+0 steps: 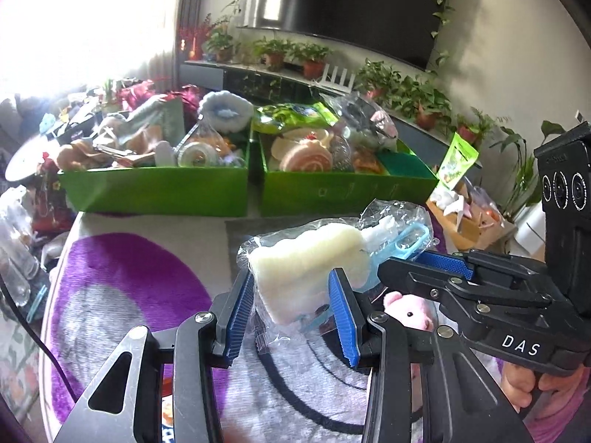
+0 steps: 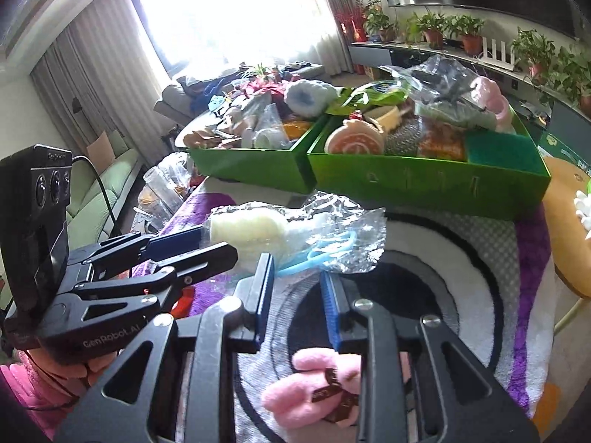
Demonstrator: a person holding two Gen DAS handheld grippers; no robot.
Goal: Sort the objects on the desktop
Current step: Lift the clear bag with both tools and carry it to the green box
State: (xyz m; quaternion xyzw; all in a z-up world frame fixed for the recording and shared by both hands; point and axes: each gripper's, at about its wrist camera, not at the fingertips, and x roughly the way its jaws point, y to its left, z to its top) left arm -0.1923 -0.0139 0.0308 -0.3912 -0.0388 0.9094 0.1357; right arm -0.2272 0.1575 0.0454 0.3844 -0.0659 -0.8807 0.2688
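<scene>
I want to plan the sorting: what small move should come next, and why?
Probably carry the bag forward toward the green boxes: the left gripper clamps it above the rug, and the boxes stand just ahead.

window (image 2: 229, 18): glaring | curtains (image 2: 70, 74): beige | sofa (image 2: 107, 170): green | wall (image 1: 491, 55): white

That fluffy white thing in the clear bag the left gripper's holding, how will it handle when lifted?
The white plush looks soft, dented between the left gripper fingers, so probably light and squashy. Its clear bag is crinkled and glossy, likely slippery. The free end probably droops; the right gripper seems to touch it.
</scene>
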